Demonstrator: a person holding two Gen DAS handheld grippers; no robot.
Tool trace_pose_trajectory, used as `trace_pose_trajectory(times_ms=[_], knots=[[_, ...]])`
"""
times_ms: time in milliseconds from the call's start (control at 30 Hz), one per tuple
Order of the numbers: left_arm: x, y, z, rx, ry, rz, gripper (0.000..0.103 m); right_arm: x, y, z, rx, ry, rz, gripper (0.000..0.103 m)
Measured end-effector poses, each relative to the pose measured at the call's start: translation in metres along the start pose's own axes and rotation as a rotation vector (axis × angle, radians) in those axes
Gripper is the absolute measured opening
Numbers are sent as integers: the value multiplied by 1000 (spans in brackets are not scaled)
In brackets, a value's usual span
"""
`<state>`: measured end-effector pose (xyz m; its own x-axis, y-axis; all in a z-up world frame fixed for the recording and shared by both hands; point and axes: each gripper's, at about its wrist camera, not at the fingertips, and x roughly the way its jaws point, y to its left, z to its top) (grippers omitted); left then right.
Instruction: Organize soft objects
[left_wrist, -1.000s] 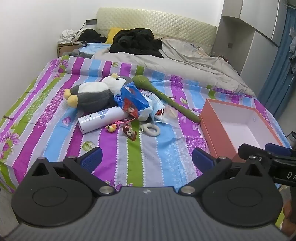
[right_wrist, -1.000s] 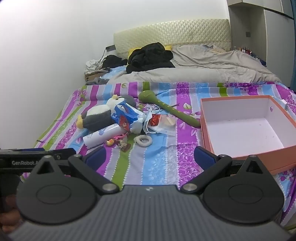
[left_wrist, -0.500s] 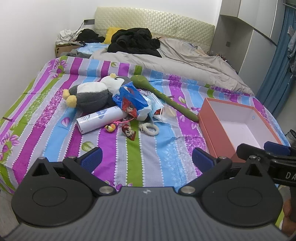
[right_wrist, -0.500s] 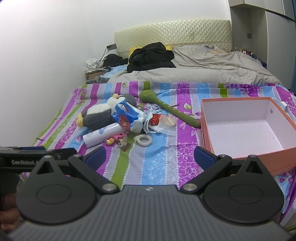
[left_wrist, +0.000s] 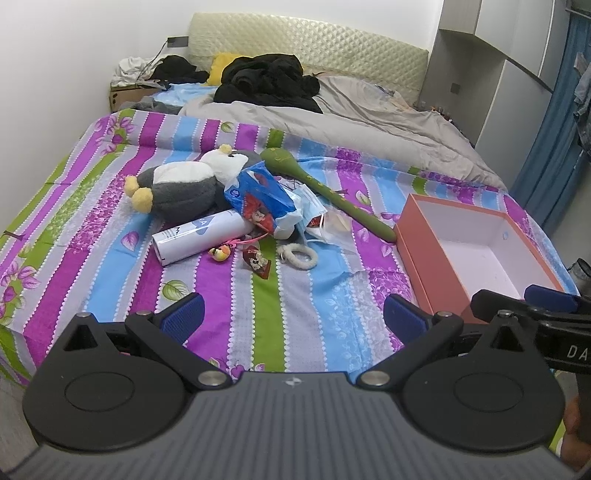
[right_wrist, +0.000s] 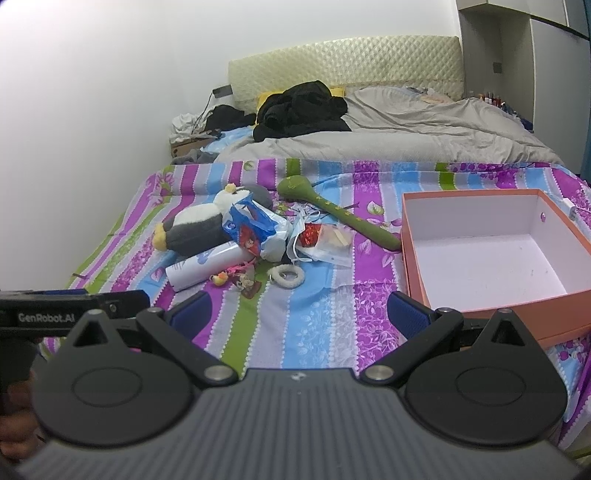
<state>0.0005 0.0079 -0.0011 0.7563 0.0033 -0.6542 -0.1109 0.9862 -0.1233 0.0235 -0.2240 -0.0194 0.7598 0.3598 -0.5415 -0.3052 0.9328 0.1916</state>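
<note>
A pile lies on the striped bedspread: a grey and white plush penguin (left_wrist: 181, 186) (right_wrist: 195, 225), a blue and white plastic bag (left_wrist: 262, 199) (right_wrist: 255, 223), a white tube (left_wrist: 201, 240) (right_wrist: 207, 264), a long green plush club (left_wrist: 325, 188) (right_wrist: 332, 210), a white fluffy ring (left_wrist: 299, 254) (right_wrist: 286, 275) and small charms. An empty orange box (left_wrist: 413, 236) (right_wrist: 417, 273) sits to the right. My left gripper (left_wrist: 291, 317) is open and empty above the bed's near edge. My right gripper (right_wrist: 299, 315) is open and empty beside it.
A grey duvet (left_wrist: 369, 118) and black clothes (left_wrist: 266, 81) cover the far half of the bed. A white wall runs along the left. Wardrobes (left_wrist: 498, 74) and a blue curtain (left_wrist: 554, 147) stand at the right. A face mask and clear packet (right_wrist: 325, 243) lie by the pile.
Both grippers have shifted slightly, the bed sitting a little differently in view. Both stay open and empty. Nothing on the bed has moved.
</note>
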Motion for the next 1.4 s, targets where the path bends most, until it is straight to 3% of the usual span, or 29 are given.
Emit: trace_pose_trajectory(times_ms=[1400], knots=[[10,6,-4,-26,42,-15,103,5,-1,-1,-15,21,5,103]])
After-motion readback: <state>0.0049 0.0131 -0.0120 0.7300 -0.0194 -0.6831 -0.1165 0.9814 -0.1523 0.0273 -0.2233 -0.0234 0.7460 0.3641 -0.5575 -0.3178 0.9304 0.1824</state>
